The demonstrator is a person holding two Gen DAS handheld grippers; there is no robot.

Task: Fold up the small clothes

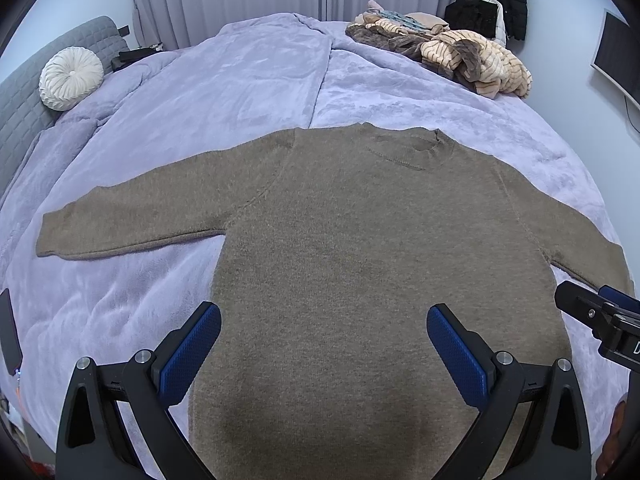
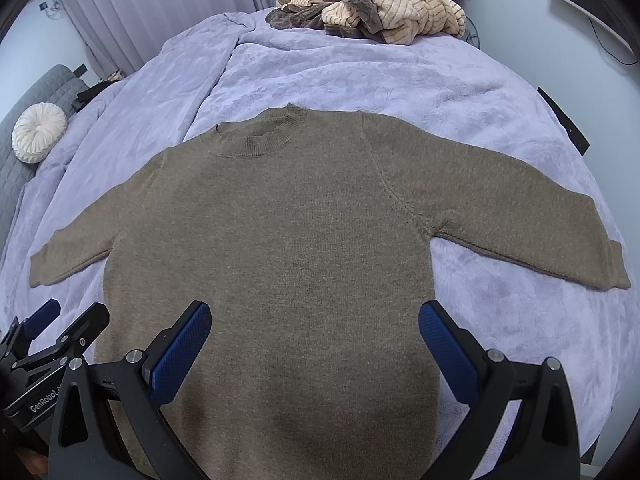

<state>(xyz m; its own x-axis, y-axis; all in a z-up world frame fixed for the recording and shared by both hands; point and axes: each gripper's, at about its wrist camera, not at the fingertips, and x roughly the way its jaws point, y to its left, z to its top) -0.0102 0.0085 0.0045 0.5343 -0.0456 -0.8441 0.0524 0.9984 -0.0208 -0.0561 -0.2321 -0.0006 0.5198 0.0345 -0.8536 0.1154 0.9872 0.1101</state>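
Observation:
A small brown knit sweater (image 1: 340, 248) lies flat on the lilac bed cover, neck away from me, both sleeves spread out to the sides. It also shows in the right wrist view (image 2: 280, 240). My left gripper (image 1: 324, 320) is open and empty, held over the lower left part of the sweater's body. My right gripper (image 2: 314, 316) is open and empty over the lower right part of the body. Each gripper shows at the edge of the other's view: the right one (image 1: 600, 312) and the left one (image 2: 52, 332).
The lilac bed cover (image 1: 240, 80) fills the scene. A heap of beige and brown striped clothes (image 1: 460, 56) lies at the far right of the bed. A round white cushion (image 1: 70, 78) rests by the grey headboard at the left. Curtains hang behind.

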